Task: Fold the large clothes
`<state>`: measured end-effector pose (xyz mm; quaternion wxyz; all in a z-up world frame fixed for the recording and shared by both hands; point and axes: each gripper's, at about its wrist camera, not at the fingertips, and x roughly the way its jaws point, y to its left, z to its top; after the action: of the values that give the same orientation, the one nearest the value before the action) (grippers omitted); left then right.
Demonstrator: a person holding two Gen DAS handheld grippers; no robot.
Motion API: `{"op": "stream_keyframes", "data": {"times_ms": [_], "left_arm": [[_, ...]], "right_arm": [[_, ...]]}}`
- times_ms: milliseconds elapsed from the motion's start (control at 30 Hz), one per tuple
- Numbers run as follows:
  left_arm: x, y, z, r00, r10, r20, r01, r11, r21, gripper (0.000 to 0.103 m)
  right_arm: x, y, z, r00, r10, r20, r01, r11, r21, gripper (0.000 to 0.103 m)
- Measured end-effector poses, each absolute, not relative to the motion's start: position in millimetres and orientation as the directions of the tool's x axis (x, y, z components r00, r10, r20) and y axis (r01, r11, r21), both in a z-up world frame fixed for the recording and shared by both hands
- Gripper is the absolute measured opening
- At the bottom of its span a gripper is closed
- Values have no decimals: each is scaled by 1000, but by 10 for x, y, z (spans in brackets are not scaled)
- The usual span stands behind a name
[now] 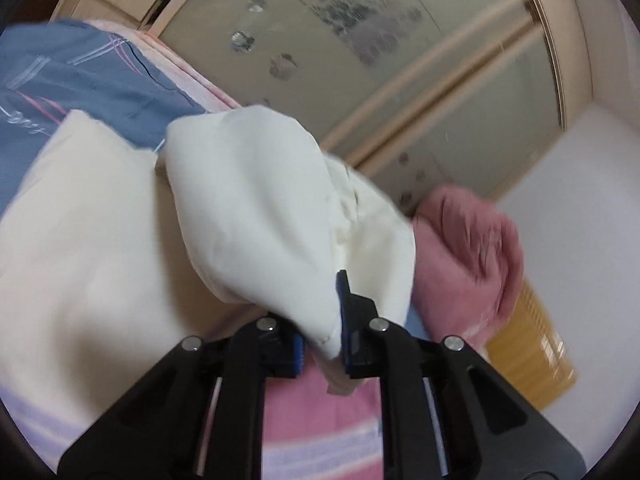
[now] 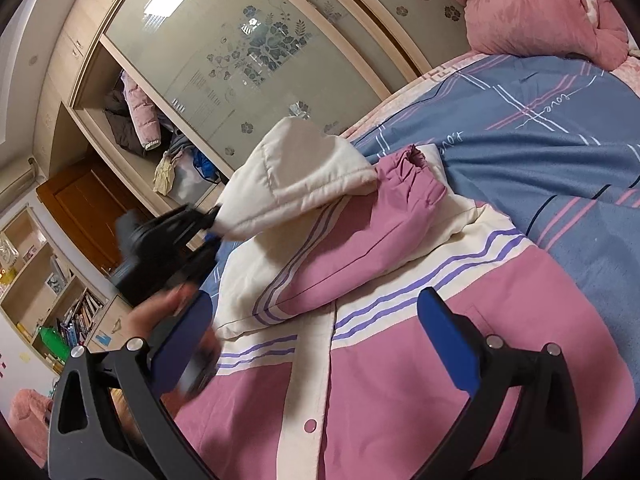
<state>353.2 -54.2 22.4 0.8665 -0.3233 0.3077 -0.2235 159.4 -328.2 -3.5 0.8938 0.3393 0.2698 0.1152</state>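
Spread front-up on a bed with a blue plaid cover [image 2: 520,128]: a padded jacket [image 2: 360,360], pink below and cream above, with purple stripes across the chest and a cream snap placket running down the middle. Long axis from the near edge of the right wrist view up toward the hood [image 2: 304,172], collar end farthest from that camera. One pink sleeve [image 2: 360,240] folded across the chest, its elastic cuff pointing toward the blue cover. Cream hood lifted off the bed, pinched at its edge by the left gripper [image 1: 324,344], fingers clamped on the fabric, which bulges away ahead of them. Right gripper [image 2: 316,344] spread wide, holding nothing, poised above the jacket's chest with the placket between its blue fingers [image 2: 448,344]. Crumpled pink quilt [image 2: 532,4] beyond the blue cover, near a wardrobe with frosted doors [image 2: 256,40].
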Motion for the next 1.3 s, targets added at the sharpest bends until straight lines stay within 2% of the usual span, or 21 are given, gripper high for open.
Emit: {"op": "stream_keyframes", "data": {"times_ms": [133,233,333,433,500,567,633,733,833,967,1033,1200,1300], "left_arm": [[2952,-491,-31,656,-558,-508,113,738,-665,15],[2839,-483,-427,611,-503,-611,59,798,-599,15],[2881,-371,-818,580,-468,-667,-14,813,-582,25],[2922,-278,-910,576,-499,-648,-24,781,-624,47],[2930,-281,-826,564,-537,-628,17,767,-641,87],[2907,-255,-711,558,-564,-610,35,749,-661,101],[2799,-251,-604,541,-573,-616,48,752,-657,101],[2461,-225,-372,532,-532,-658,90,809,-581,101],[1890,-94,-61,610,-370,-701,120,917,-381,101],[1093,138,71,768,-179,-616,139,984,-113,101],[798,186,36,812,-90,-577,95,995,-21,101],[650,302,110,793,-96,-602,98,995,-29,101],[530,253,197,826,-103,-554,108,994,-23,101]], "right_arm": [[1590,-3300,-28,827,390,-405,-20,740,673,102],[1584,-3314,-33,829,383,-407,-13,742,671,102],[1587,-3304,-62,823,384,-419,-5,741,671,102],[1577,-3285,-62,822,381,-423,-7,750,662,102],[1578,-3262,-68,820,380,-428,-8,755,655,102],[1583,-3256,-65,817,385,-428,-13,756,655,102],[1564,-3245,-33,825,376,-422,-22,767,641,102],[1522,-3211,26,837,351,-420,-36,801,597,102],[1441,-3151,92,845,325,-425,-55,842,537,102],[1251,-3025,182,855,276,-439,-77,905,418,102],[1146,-2985,194,859,259,-442,-85,923,376,102],[761,-2922,236,881,230,-414,-101,945,310,102],[492,-2873,143,880,232,-415,-127,956,265,102]]}}
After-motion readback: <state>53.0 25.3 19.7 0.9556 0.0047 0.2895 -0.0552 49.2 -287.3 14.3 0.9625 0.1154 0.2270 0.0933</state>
